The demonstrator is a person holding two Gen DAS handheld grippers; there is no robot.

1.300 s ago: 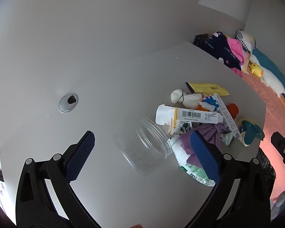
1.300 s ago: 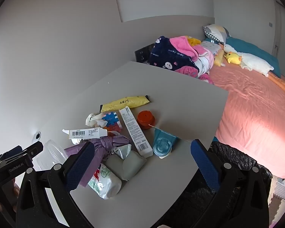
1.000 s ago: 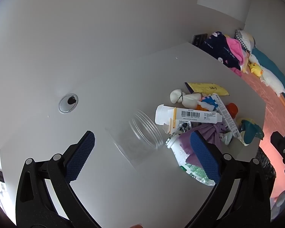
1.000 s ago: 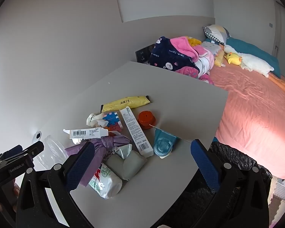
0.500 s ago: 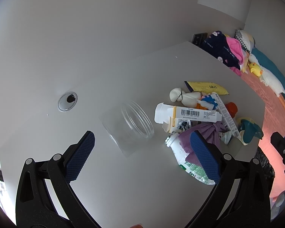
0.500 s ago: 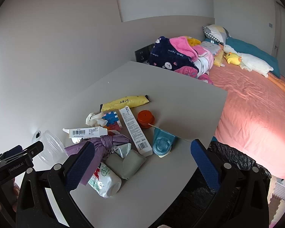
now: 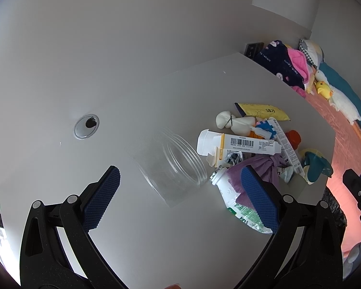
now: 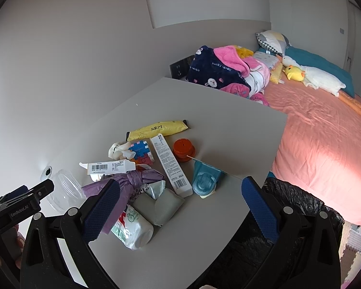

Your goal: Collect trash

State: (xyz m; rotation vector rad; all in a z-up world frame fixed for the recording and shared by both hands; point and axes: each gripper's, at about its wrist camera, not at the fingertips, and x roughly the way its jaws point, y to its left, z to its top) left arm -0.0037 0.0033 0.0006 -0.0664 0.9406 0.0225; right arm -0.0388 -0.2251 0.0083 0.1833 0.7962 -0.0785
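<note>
Your bench (image 7: 156, 240): smooth matt grey. Jar (image 7: 173, 166) at frame centre: clear glossy plastic. Carton (image 7: 238, 142): printed card. Fingers (image 7: 101, 197): blue textured pads, black plastic.

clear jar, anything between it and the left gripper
Nothing visible. The clear jar lies on its side on bare table, straight ahead of the open left gripper. The pile of trash sits off to its right.
</note>
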